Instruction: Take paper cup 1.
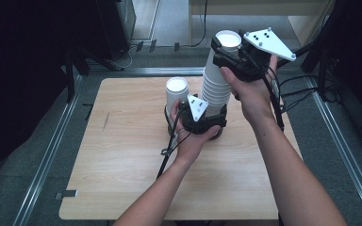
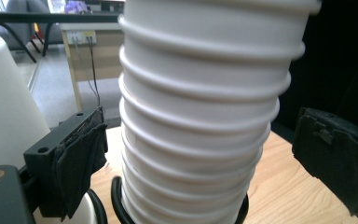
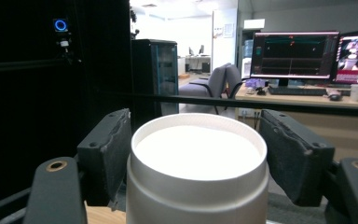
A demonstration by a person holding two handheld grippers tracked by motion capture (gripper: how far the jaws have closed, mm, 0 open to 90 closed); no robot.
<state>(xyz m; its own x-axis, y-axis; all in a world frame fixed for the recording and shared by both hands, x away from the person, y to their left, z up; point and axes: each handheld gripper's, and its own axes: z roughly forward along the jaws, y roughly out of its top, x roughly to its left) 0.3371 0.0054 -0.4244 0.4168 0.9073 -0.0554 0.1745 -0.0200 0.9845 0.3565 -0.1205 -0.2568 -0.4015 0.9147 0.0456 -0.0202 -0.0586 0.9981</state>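
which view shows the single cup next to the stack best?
High view: the single cup stands whole, upside down on the table, left of the stack. Left gripper view catches just its side at the frame edge.

Matt white paper cups (image 1: 217, 84), pale wood table (image 1: 122, 160)

A tall stack of cups (image 1: 216, 87) is stood upside down near the far middle of the table (image 1: 122, 179). A single upturned cup (image 1: 176, 96) is placed just left of it. The left gripper (image 1: 202, 123) is positioned at the stack's base, the right gripper (image 1: 226, 51) at its top cup (image 3: 198, 172).
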